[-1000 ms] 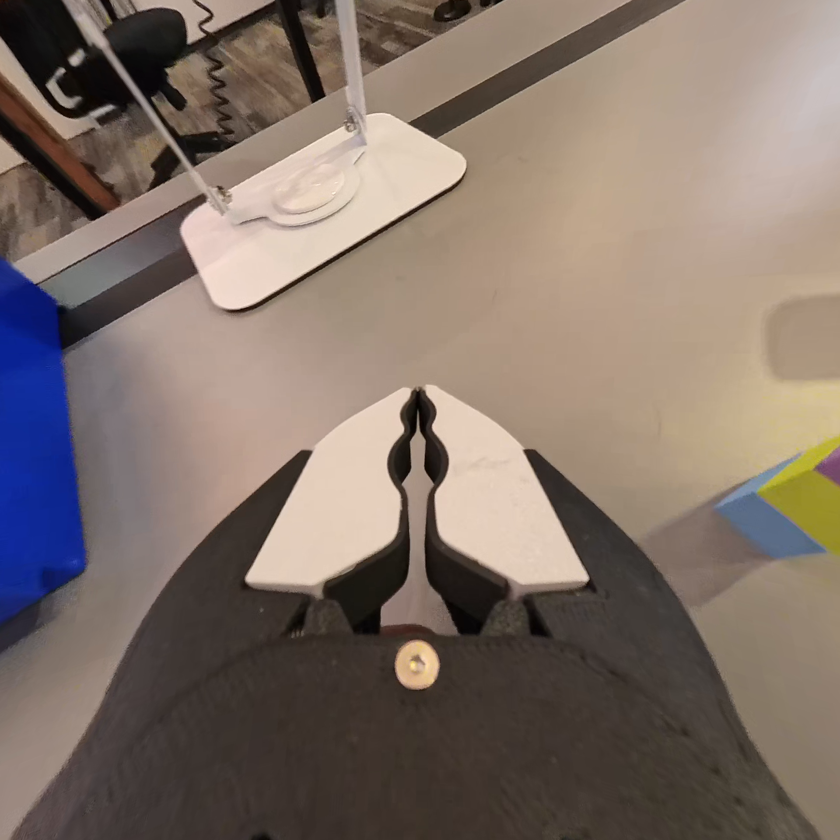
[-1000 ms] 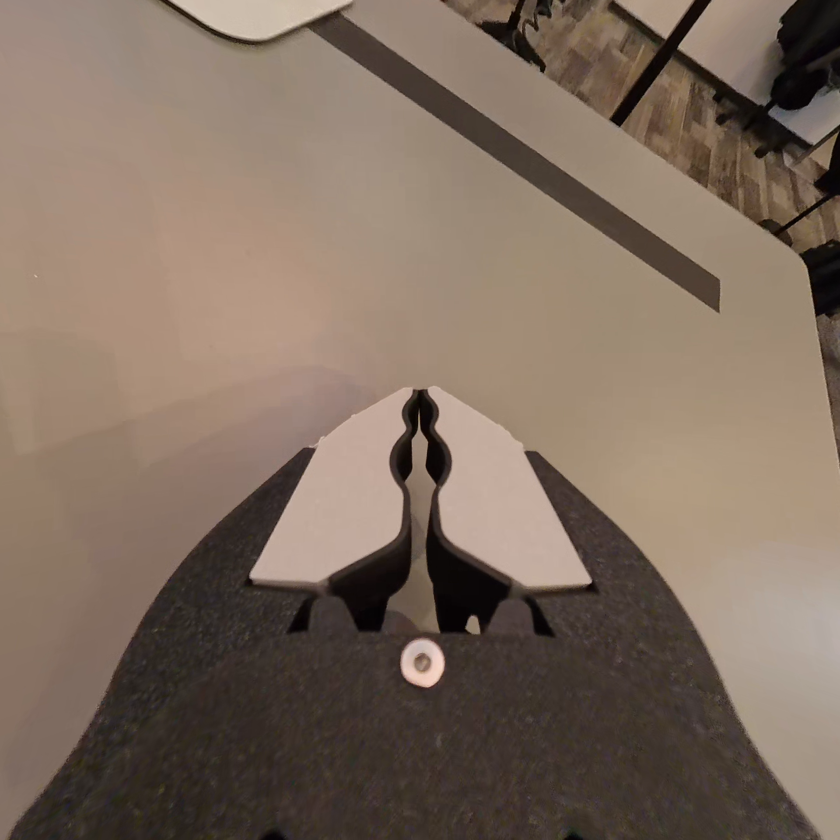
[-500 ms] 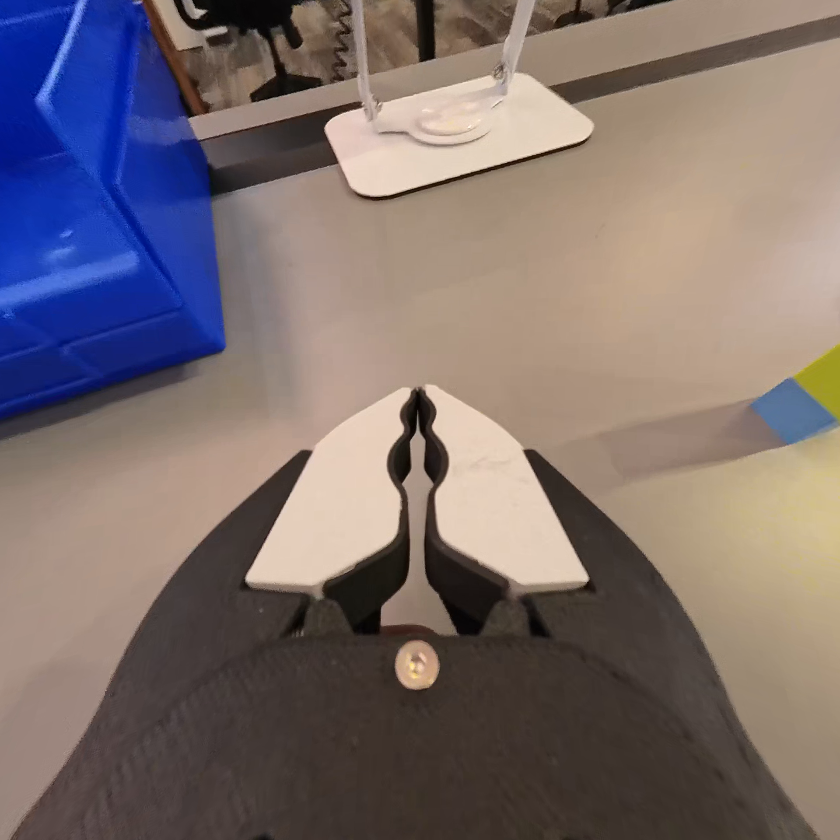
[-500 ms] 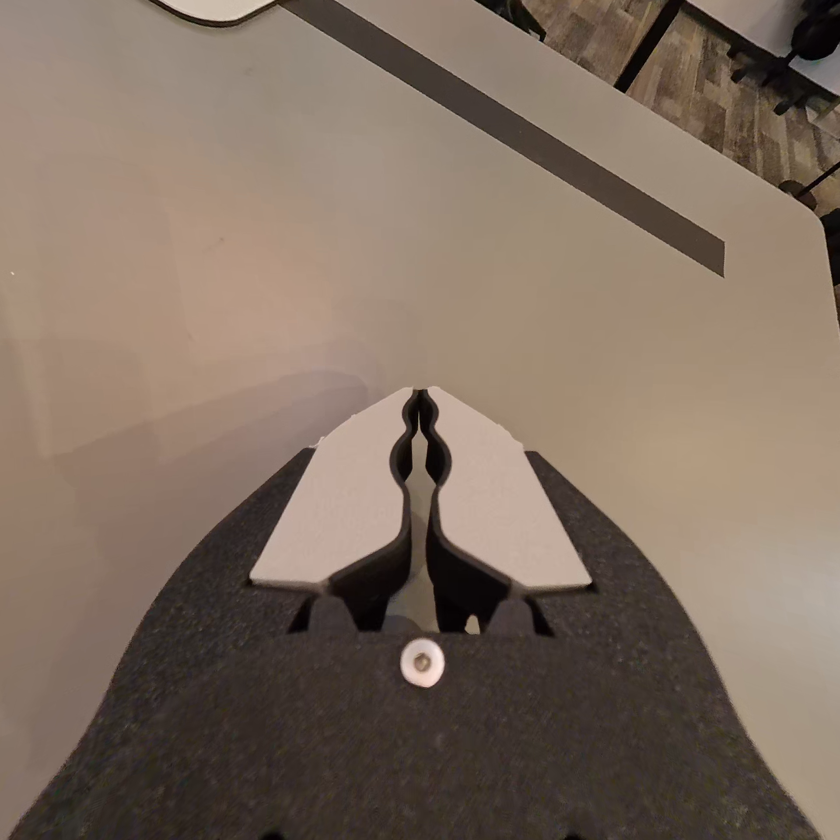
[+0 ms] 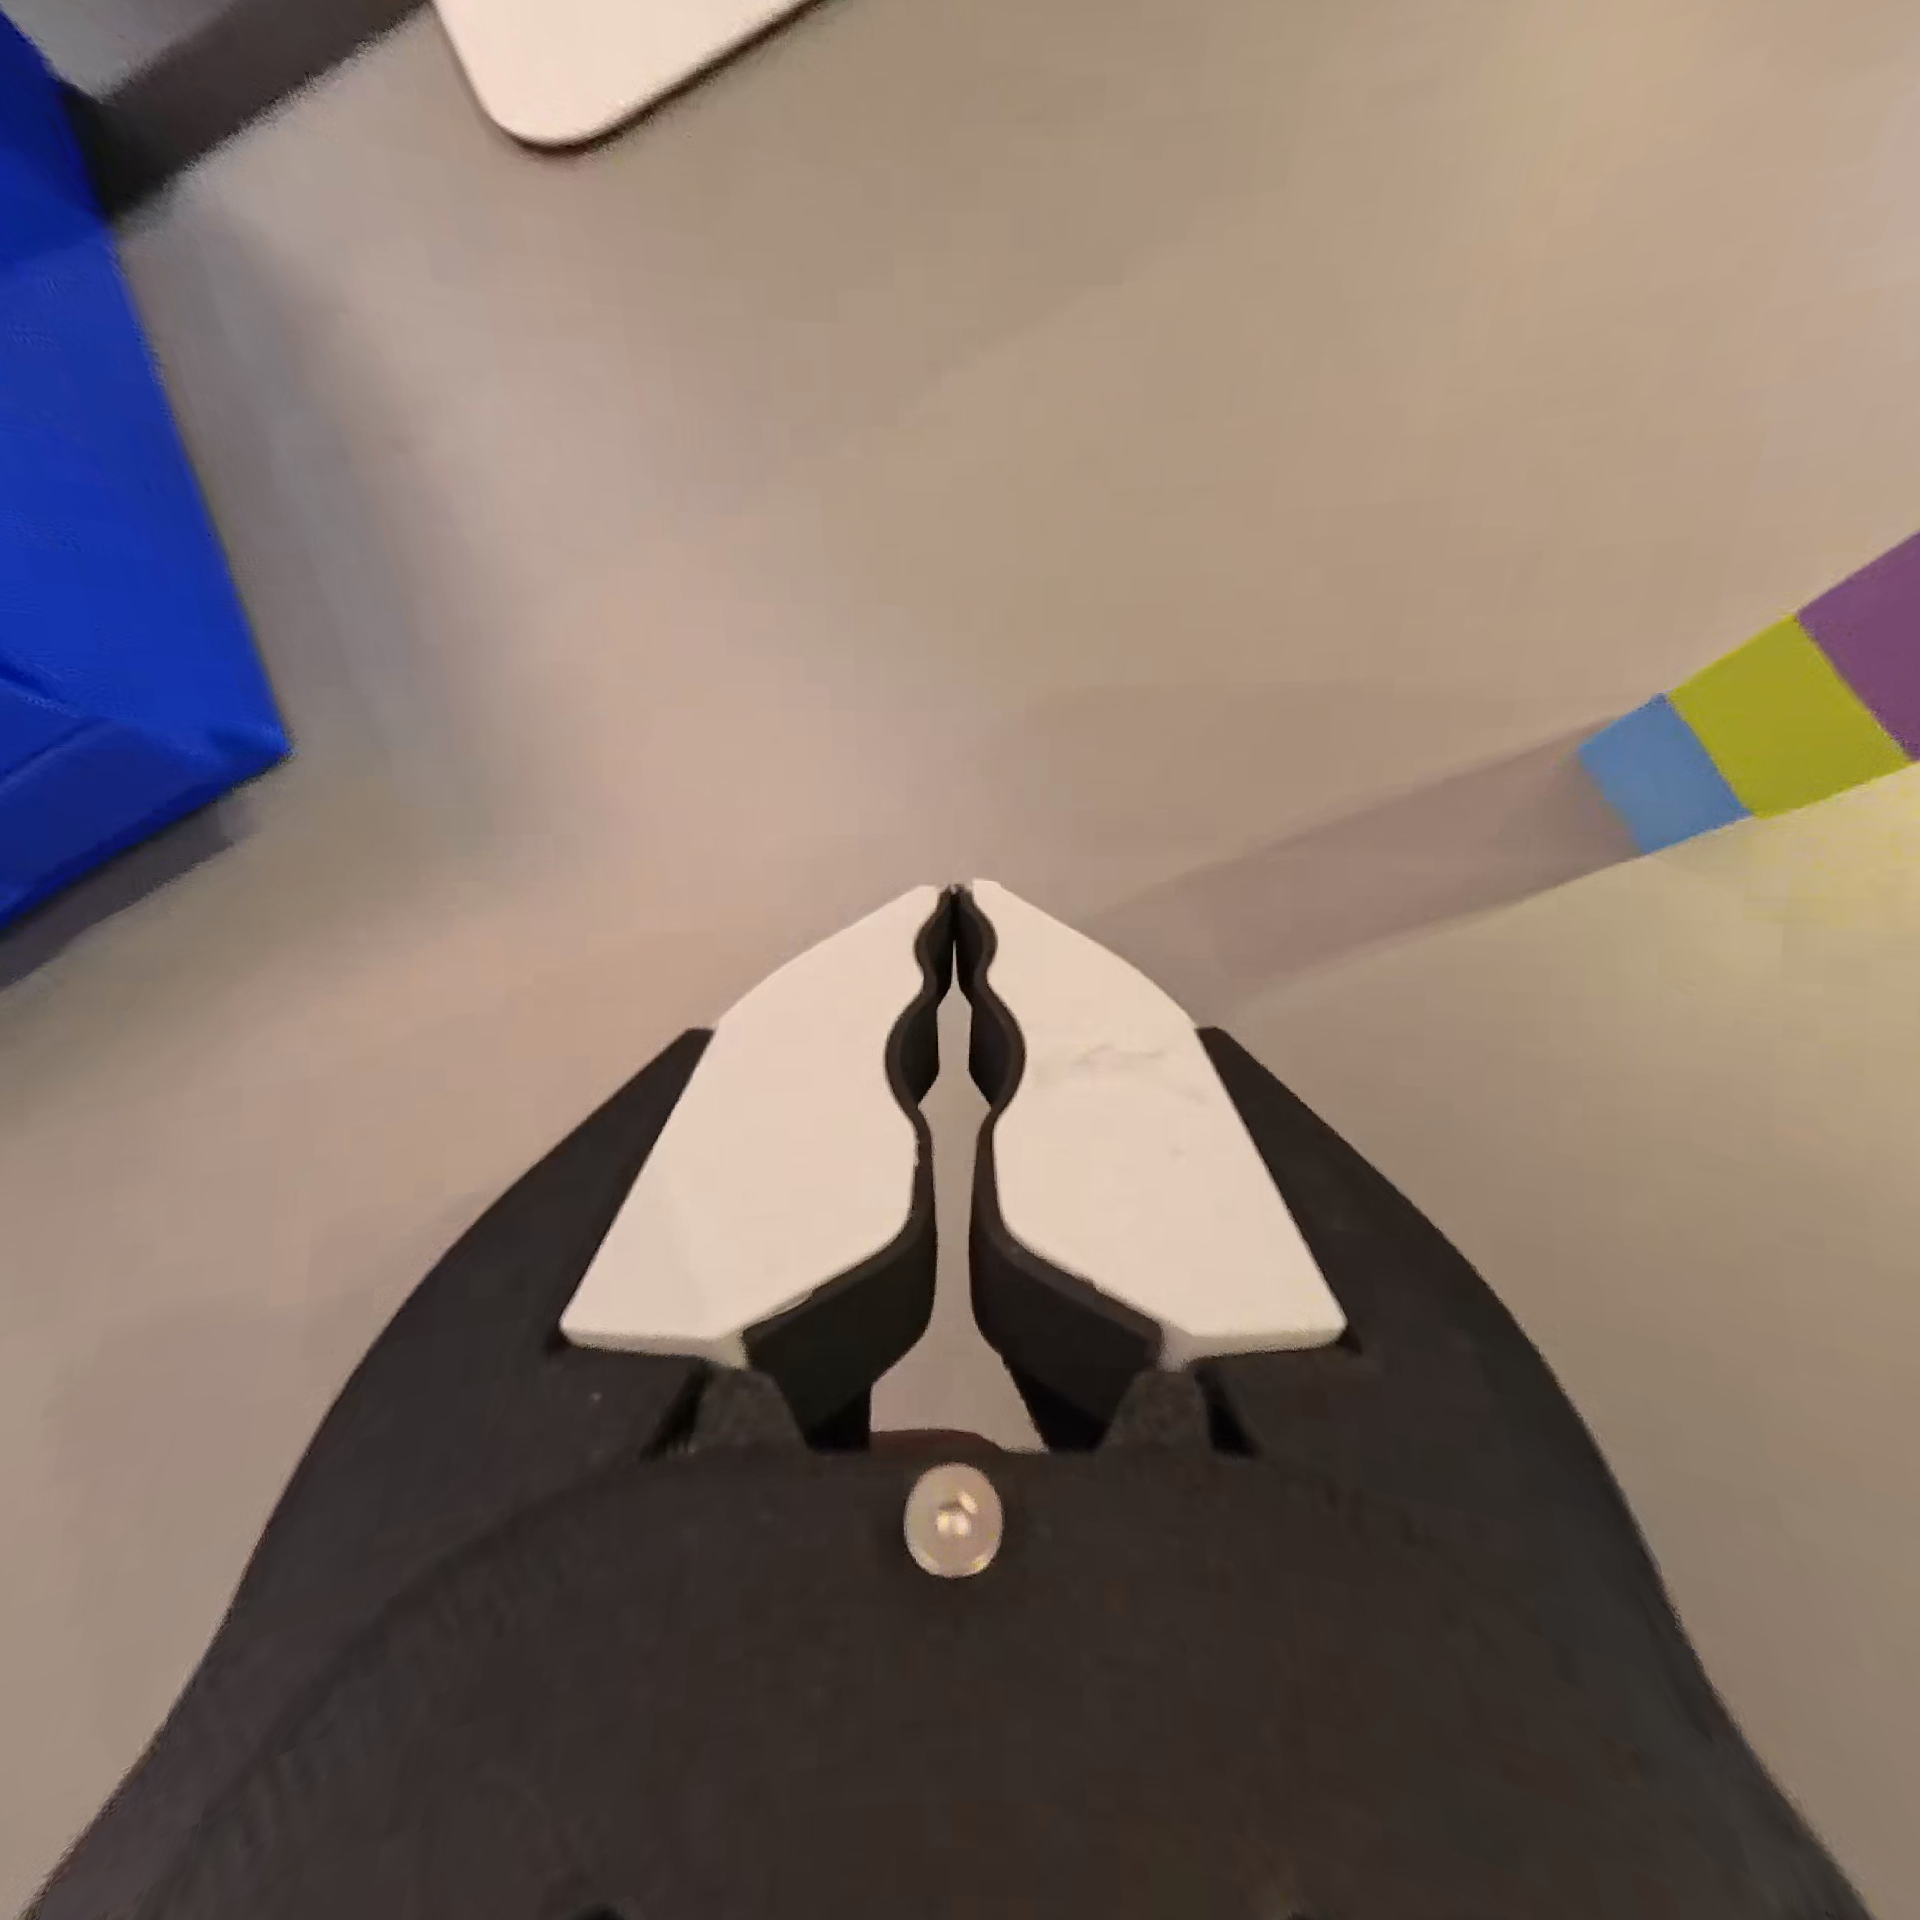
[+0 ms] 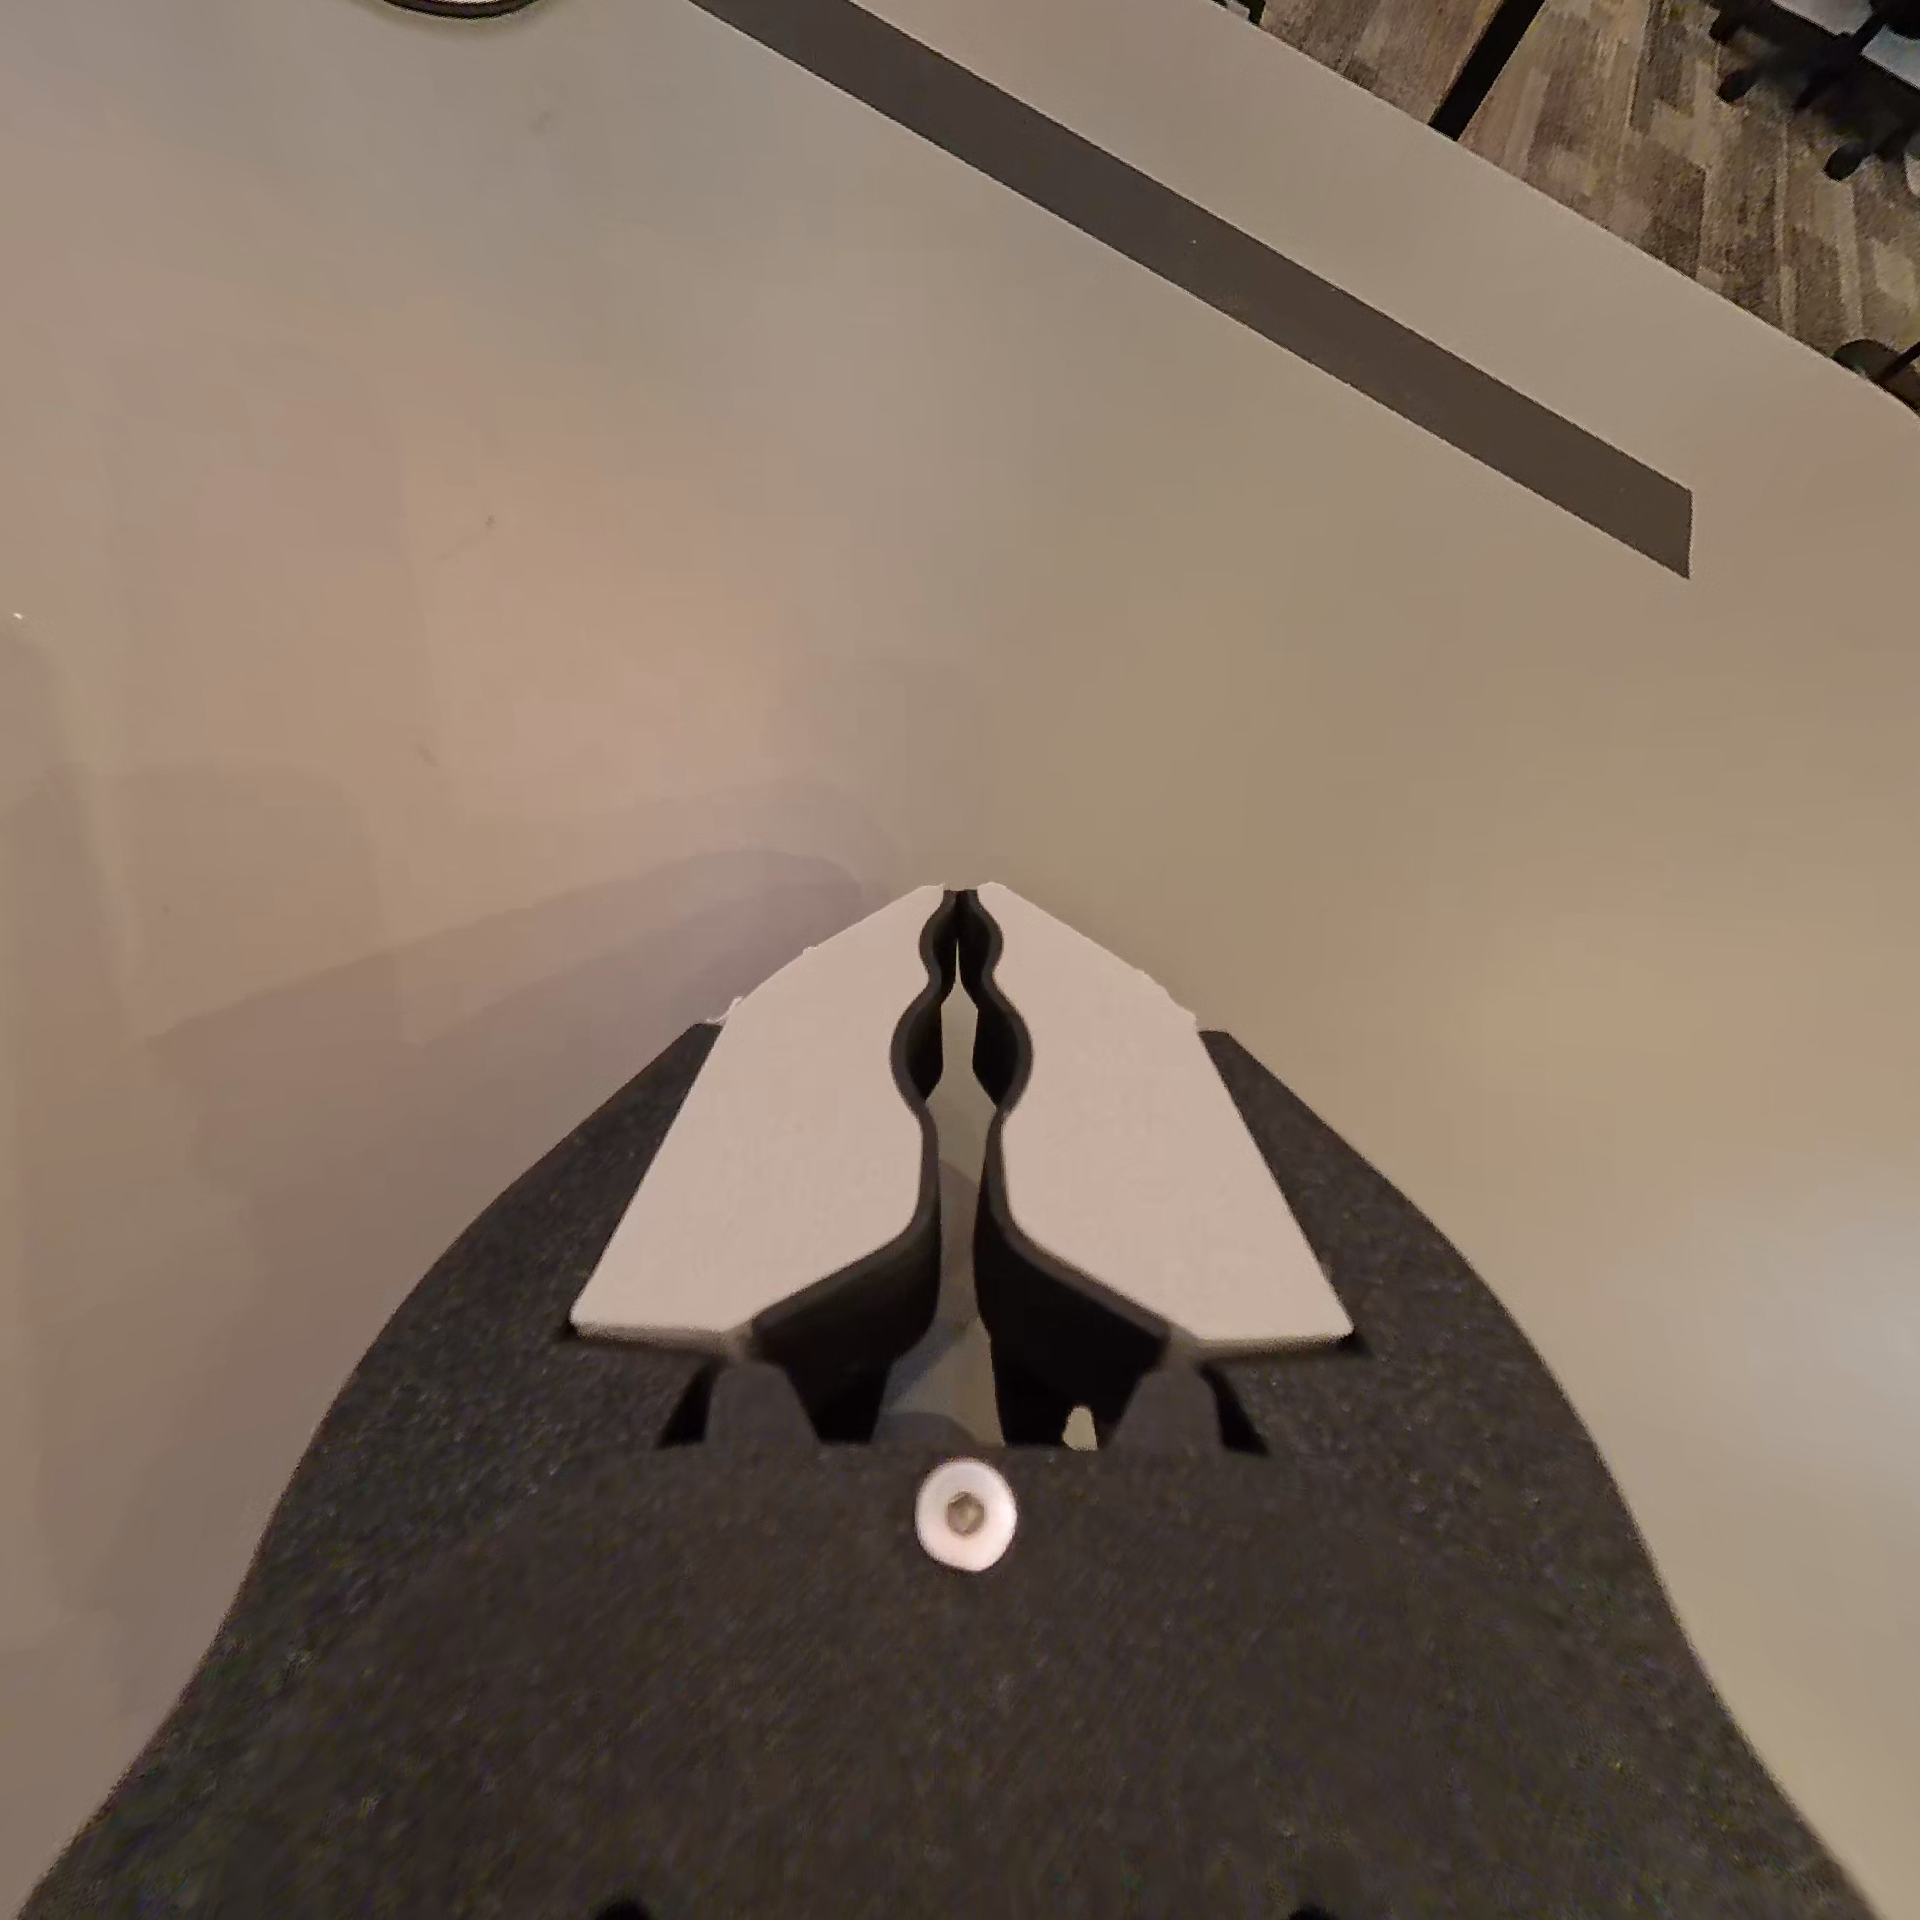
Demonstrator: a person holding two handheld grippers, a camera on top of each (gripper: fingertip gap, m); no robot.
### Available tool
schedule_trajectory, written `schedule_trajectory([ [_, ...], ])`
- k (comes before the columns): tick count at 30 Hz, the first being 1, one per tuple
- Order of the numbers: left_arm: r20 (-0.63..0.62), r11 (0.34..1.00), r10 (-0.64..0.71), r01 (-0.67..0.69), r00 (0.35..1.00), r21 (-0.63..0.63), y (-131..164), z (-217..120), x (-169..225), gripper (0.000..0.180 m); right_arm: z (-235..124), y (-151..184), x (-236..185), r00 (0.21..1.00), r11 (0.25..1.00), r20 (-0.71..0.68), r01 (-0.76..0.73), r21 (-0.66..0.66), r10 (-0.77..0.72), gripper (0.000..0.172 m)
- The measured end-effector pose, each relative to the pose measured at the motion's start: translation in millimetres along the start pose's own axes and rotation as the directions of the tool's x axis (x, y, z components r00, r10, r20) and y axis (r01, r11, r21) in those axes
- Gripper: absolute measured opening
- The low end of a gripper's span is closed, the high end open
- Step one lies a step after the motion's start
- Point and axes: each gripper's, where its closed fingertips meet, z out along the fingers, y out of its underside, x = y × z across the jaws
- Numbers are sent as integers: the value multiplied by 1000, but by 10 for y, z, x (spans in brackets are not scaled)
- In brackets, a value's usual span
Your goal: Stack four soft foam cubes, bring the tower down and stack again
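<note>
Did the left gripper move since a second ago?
Yes. The left gripper tipped downward toward the table: the white stand base slid to the picture's top edge.

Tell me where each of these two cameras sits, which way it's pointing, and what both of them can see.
Left wrist view: mounted on the left gripper, looking forward and down along its shut fingers at the grey table; blue bin left, stacked foam cubes at the right edge.
Right wrist view: mounted on the right gripper, fingers shut, facing bare table toward its dark strip and the floor beyond.
Shared: the same table; neither view shows the other gripper.
</note>
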Motion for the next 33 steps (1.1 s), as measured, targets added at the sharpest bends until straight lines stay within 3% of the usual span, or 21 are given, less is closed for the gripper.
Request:
schedule_trajectory([
  [5,-71,996,41,-47,997,-81,-27,100,490,0,9,15,1,1000,1000,10,-15,-11,15,0],
  [10,-136,989,132,-139,982,-44,-458,214,1191,0,7,21,-6,999,1000,20,-27,-15,28,0],
  [13,-166,990,132,-139,977,-26,-626,289,1371,0,-6,19,4,999,999,20,-38,-8,38,0],
  [19,-166,995,95,-99,982,-17,-522,275,1117,0,-21,21,18,997,998,34,-63,-3,63,0],
  [26,-92,1000,26,-27,995,-7,-246,275,409,0,-17,33,-29,999,999,37,-36,-12,36,0],
  [30,-72,999,-43,43,997,-3,-85,304,61,0,-37,-34,-147,996,999,82,-30,20,29,0],
  [33,-104,998,-59,60,993,13,30,378,23,0,-99,-146,-334,984,996,171,-51,76,37,0],
])
